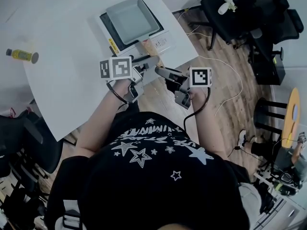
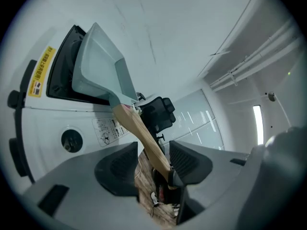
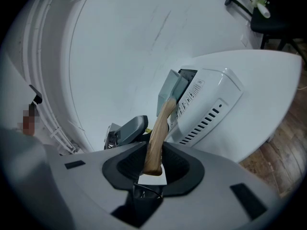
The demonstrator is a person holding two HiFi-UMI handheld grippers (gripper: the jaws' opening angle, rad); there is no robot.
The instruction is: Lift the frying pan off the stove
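Observation:
A square grey frying pan (image 1: 132, 19) sits on the white stove (image 1: 160, 42) at the table's near edge, its wooden handle (image 1: 149, 47) pointing towards me. In the right gripper view the handle's end (image 3: 158, 133) lies between the pads of my right gripper (image 3: 153, 164), which is shut on it. My left gripper (image 2: 153, 162) is open around the same handle (image 2: 144, 138): the wood rests near the right pad, with a gap to the left one. In the head view the left gripper (image 1: 152, 63) and right gripper (image 1: 160, 73) meet just below the handle.
The stove's knob (image 2: 71, 140) faces me. A small yellow bottle (image 1: 21, 55) lies at the white table's far left. Black office chairs (image 1: 240, 13) and a loose cable (image 1: 230, 80) occupy the wooden floor to the right, and a round yellow table (image 1: 291, 114) stands at the far right.

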